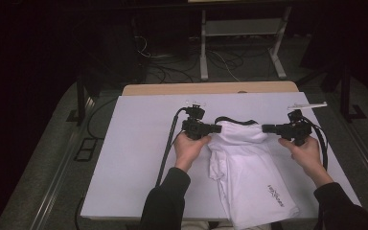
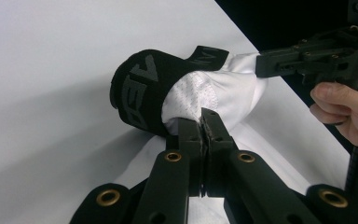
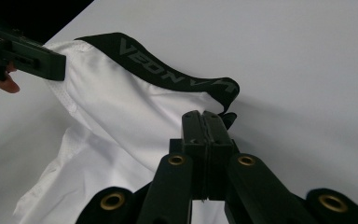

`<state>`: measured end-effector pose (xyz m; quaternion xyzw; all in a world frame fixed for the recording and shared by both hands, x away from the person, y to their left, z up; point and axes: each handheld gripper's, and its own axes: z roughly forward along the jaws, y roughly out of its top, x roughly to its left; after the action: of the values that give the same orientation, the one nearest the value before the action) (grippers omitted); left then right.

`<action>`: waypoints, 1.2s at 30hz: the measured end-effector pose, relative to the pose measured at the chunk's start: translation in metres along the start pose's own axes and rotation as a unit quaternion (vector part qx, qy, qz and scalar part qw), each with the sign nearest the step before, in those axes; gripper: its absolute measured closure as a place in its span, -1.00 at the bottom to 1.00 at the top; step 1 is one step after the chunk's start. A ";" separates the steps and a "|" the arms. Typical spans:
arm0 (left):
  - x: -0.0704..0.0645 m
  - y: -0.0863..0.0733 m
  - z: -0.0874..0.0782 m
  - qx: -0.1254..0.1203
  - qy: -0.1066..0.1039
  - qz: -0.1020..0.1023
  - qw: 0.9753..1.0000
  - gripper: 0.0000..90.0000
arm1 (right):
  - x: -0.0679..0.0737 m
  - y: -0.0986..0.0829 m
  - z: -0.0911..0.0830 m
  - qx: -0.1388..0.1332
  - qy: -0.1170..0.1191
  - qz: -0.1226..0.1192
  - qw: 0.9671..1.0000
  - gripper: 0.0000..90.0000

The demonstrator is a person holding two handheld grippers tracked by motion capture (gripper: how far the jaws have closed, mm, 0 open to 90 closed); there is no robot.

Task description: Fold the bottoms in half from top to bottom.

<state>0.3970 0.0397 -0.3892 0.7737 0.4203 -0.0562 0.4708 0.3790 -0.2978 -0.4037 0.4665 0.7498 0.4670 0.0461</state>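
White sports shorts (image 1: 247, 167) with a black lettered waistband (image 1: 235, 120) lie on the white table (image 1: 139, 158), legs toward the near edge. My left gripper (image 1: 219, 128) is shut on the fabric just below the waistband's left end (image 2: 140, 88); its jaws (image 2: 201, 116) press together on the white cloth. My right gripper (image 1: 264, 128) is shut on the right end, its jaws (image 3: 203, 116) closed on the cloth under the band (image 3: 168, 70). The waist hangs stretched between the two grippers, slightly lifted. A hand holds each gripper.
A thin white strip (image 1: 306, 104) lies at the table's far right corner. A wooden edge (image 1: 211, 88) runs along the far side. Behind it are cables on the floor and a metal stand (image 1: 203, 48). Bare tabletop spreads to the left of the shorts.
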 end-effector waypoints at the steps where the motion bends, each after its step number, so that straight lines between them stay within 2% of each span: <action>1: -0.001 -0.001 0.000 0.000 0.001 0.000 1.000 0.94 | 0.001 -0.001 -0.001 0.001 0.001 0.000 1.000 0.96; 13: -0.011 -0.008 -0.003 0.015 -0.003 0.014 1.000 0.94 | 0.003 -0.014 -0.007 0.004 0.017 0.006 1.000 0.96; 25: -0.022 -0.023 -0.003 0.023 -0.023 0.024 0.999 0.94 | 0.006 -0.023 -0.018 0.014 0.027 0.003 1.000 0.96; 30: -0.024 -0.032 -0.003 0.025 -0.038 0.021 0.999 0.94 | 0.007 -0.029 -0.021 0.022 0.033 0.001 0.999 0.96; 36: -0.028 -0.037 -0.006 0.027 -0.045 0.020 0.998 0.94 | 0.009 -0.036 -0.024 0.032 0.042 0.001 0.999 0.96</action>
<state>0.3509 0.0353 -0.3972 0.7911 0.3810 -0.0931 0.4694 0.3383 -0.3110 -0.4136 0.4487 0.7650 0.4620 -0.0006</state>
